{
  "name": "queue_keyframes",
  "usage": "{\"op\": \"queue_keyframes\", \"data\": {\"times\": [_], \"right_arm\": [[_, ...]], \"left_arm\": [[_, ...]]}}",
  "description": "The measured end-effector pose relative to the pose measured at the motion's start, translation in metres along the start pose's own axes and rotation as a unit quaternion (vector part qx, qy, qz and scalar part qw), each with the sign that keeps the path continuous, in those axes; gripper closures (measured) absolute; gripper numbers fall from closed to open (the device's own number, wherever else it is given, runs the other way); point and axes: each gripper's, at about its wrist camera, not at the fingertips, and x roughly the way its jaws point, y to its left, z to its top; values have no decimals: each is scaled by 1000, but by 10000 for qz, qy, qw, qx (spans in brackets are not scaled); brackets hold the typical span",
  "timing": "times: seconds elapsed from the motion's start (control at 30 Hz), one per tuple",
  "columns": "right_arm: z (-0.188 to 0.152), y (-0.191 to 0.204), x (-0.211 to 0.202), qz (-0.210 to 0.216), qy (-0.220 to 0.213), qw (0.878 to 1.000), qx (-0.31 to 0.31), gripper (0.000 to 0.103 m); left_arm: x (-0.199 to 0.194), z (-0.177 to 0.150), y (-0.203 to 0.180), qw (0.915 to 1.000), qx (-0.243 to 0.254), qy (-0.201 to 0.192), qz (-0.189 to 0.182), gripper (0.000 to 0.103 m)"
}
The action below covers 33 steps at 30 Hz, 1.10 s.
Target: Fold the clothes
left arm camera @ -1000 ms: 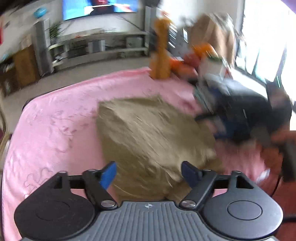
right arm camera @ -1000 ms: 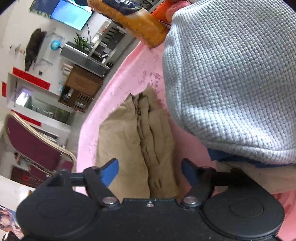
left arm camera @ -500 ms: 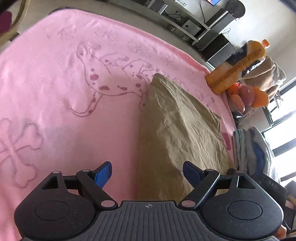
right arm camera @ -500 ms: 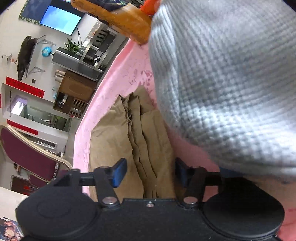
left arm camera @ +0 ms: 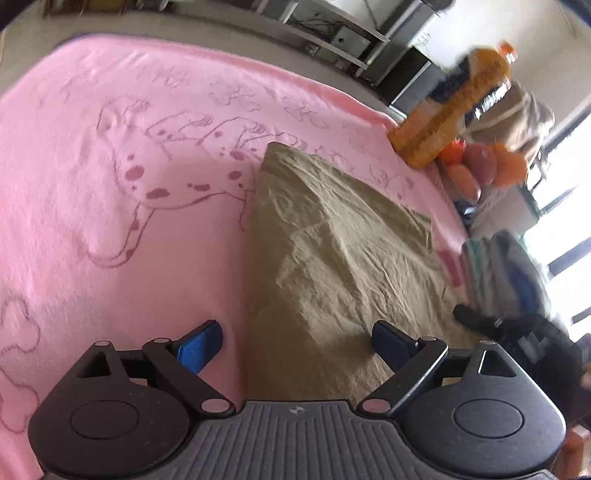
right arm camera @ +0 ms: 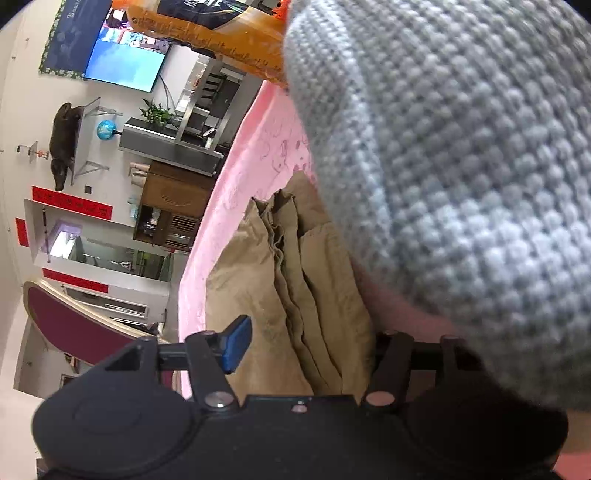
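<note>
A folded khaki garment (left arm camera: 332, 258) lies on the pink blanket (left arm camera: 110, 203). My left gripper (left arm camera: 295, 343) is open and hovers just above the garment's near left edge, holding nothing. In the right wrist view the garment's stacked layers (right arm camera: 295, 295) sit between my right gripper's jaws (right arm camera: 306, 347). The left blue pad (right arm camera: 236, 343) stands close against the fabric; the right pad is hidden behind the cloth. A grey knitted garment (right arm camera: 461, 184) presses close to the right of this gripper and fills much of the view.
An orange bottle (left arm camera: 454, 107) and orange and red fruit (left arm camera: 480, 166) stand at the blanket's far right corner. A stack of folded grey and blue clothes (left arm camera: 506, 269) sits at the right edge. A TV stand (left arm camera: 332, 33) and floor lie beyond the blanket.
The right gripper's jaws have narrowed around the khaki garment's layered edge and moved closer in. The left gripper swung down over the blanket, then shifted slightly, staying open.
</note>
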Motion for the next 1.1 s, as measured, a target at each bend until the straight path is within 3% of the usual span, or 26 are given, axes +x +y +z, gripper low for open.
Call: {"op": "queue_keyframes", "data": {"times": [0.1,0.17,0.23,0.43,0.57,0.8,0.97,1.1], "right_arm": [[2,-2,1,92,11,9999,52,36],[0,1,1,-22,-26,10000,-9,40],[-5,10,0,-480,-133,9982,-336,73],[-18,41,2,-967,-343,9863,-1290,88],[-24,59,-10,-644,-399,9863,-1469,91],[-32,81,-55,-91,-491,9888,-1407,92],[-17,94,-113,272,-861,9878,-1267,92],[15,101,-174,400,-1326,9841,-1112,92]], "left_arm": [[3,-2,-7,9998,175,43,-106,19],[3,-4,-13,9995,273,36,-155,24],[2,-6,-18,9991,408,-42,-62,29],[-12,-13,-30,9969,694,-320,213,47],[-32,-19,-39,9954,775,-478,303,58],[-82,-33,-62,9926,957,-740,139,58],[-115,-32,-111,9857,1319,-1035,-173,58],[-126,-22,-168,9763,1695,-1173,-652,49]]}}
